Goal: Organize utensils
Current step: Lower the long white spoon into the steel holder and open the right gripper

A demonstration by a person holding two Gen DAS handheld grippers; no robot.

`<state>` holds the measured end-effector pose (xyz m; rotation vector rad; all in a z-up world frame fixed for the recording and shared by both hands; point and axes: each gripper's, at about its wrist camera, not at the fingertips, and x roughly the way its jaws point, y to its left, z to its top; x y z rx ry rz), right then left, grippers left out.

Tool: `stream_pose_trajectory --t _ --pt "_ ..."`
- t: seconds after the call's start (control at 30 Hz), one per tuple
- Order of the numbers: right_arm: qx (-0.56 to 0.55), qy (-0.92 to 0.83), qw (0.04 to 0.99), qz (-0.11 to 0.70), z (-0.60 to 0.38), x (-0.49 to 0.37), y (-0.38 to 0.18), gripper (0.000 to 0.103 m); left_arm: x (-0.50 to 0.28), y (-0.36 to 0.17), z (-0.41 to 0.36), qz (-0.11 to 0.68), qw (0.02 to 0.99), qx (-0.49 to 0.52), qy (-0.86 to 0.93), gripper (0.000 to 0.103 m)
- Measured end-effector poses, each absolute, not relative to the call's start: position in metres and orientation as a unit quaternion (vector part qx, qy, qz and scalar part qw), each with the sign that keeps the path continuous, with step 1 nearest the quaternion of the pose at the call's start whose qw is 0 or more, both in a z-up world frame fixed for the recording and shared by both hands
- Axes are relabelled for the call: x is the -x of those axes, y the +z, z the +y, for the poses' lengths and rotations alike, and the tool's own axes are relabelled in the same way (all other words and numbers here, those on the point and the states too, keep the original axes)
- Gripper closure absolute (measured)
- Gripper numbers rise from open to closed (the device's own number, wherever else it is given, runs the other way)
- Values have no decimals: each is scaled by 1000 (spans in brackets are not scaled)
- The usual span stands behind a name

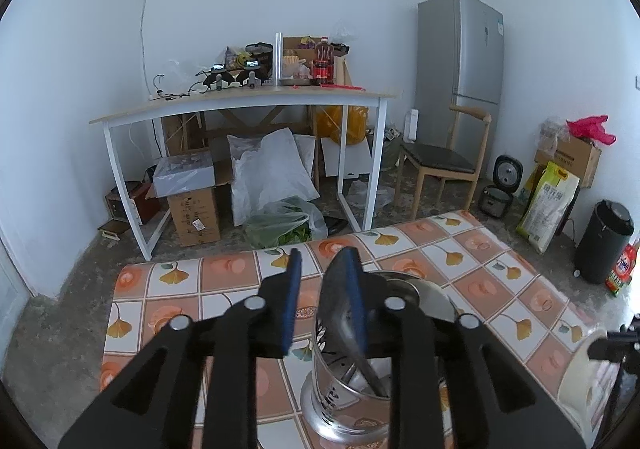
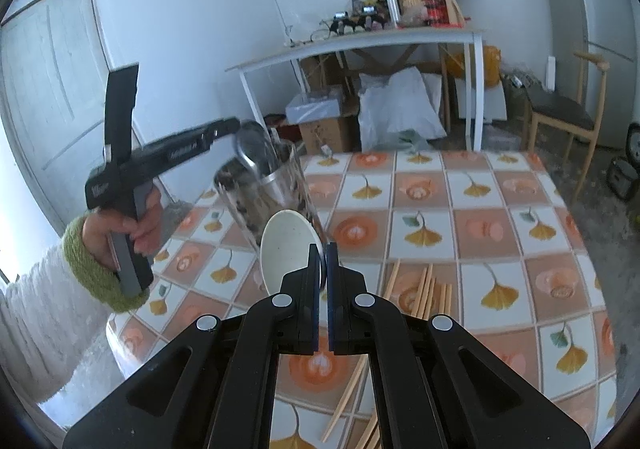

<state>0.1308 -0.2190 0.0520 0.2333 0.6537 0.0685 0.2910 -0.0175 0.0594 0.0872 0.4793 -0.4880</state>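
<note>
Now: spoon dropping into the holder

Left tongs [image 1: 320,261] are spread, with a metal spoon [image 1: 344,313] between them, leaning on the right pad, its tip inside the steel holder [image 1: 348,389] on the tabletop [image 2: 500,209]. Advice: withdraw straight back without nudging the holder.

Right tongs [image 2: 323,251] pinch a white dish [image 2: 286,245]. Only the right view shows loose chopsticks [image 2: 424,285] and the gripping hand [image 2: 128,229].

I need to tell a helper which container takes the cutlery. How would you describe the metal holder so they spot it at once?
Find the table with the orange ginkgo-leaf tablecloth. Near its left edge stands the utensil holder, right under the left gripper. It is the only shiny perforated steel cylinder there, with a ladle sticking out, unlike the white dish beside it.
</note>
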Motion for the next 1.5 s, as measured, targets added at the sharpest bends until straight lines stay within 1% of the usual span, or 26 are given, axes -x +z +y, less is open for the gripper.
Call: stream_pose_trajectory --t 0.33,0.6,0.73,0.97,1.13,1.33,1.5 --pt "-106 47 961 251 -217 -157 105 102 -261 72 20 225 948 -3 -225 69" --pt "-96 65 974 197 -208 -196 138 102 -219 61 62 232 952 23 -197 60" --pt "-89 60 979 171 -206 -219 147 102 -198 51 82 244 952 37 -179 57" --pt "-53 41 985 158 -189 -271 131 102 -175 42 100 253 953 47 -162 54" --pt "-4 21 987 161 -172 -291 103 102 -174 42 107 255 953 49 -154 54" --pt "43 15 985 168 -159 -294 77 102 -174 41 109 257 953 49 -150 54" --pt "55 16 984 169 -161 -282 69 102 -175 39 108 258 953 52 -151 54"
